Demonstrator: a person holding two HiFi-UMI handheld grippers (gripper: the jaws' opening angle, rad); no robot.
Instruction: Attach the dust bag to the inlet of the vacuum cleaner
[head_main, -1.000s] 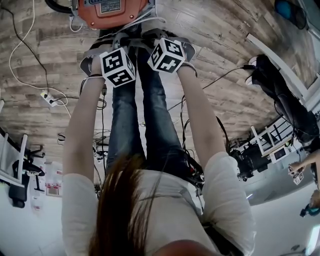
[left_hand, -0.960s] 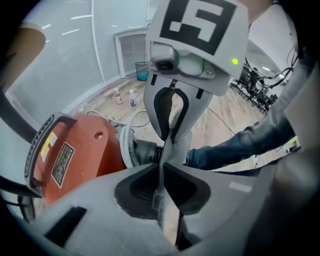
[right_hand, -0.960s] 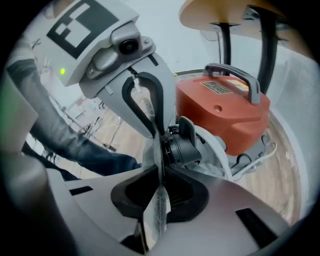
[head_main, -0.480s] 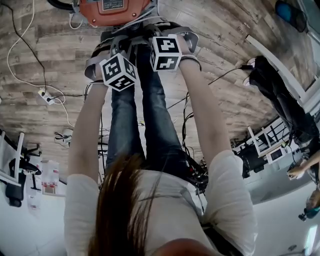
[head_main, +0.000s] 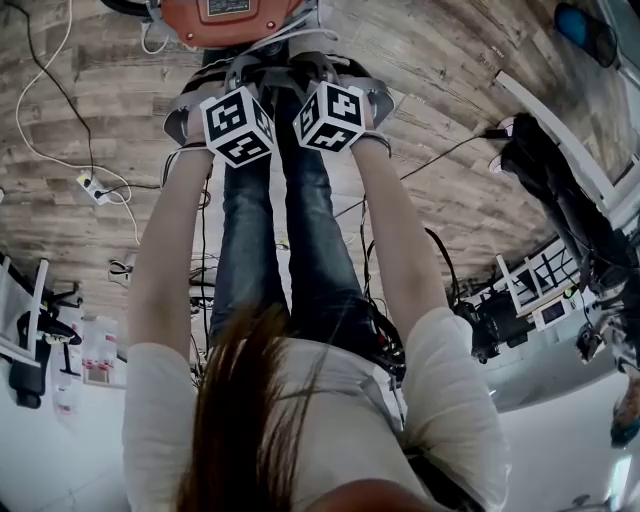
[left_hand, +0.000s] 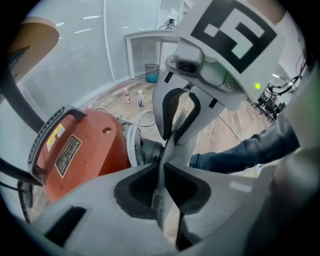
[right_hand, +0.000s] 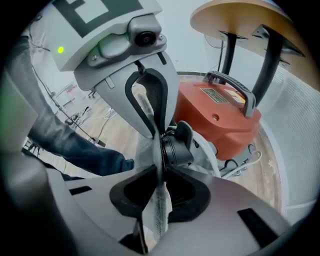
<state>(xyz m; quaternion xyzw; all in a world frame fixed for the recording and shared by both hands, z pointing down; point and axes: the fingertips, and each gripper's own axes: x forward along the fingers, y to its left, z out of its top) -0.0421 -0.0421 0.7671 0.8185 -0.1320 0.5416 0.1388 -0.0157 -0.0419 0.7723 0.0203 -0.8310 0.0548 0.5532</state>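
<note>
- The dust bag (right_hand: 159, 207) is pale grey-white fabric, creased and pulled into a thin upright fold between the two grippers
- It hangs right at the front of the orange vacuum cleaner (right_hand: 220, 120), against the black round inlet (right_hand: 176, 147); whether its opening sits on the inlet cannot be made out
- The right gripper (right_hand: 161, 167) pinches the fold with its jaws nearly together; they have just been opening a little, and the fabric is between them
- The left gripper (left_hand: 161, 167) nips the same fabric from the other side, its jaws narrow; they too have just been opening, with the bag between them
- The two grippers face each other closely, so each blocks much of the other's sight of the inlet
- The person's jeans-clad legs (head_main: 290, 240) stand just behind the grippers
- A white cord (right_hand: 245, 165) lies by the cleaner's base, and a round wooden tabletop (right_hand: 240, 20) on dark legs rises beside it
- A blue bin (left_hand: 152, 73) and small bottles (left_hand: 127, 96) stand by the far wall
- The wood-plank floor (head_main: 480, 120) carries trailing cables (head_main: 50, 130) and a power strip (head_main: 95, 192)
</note>
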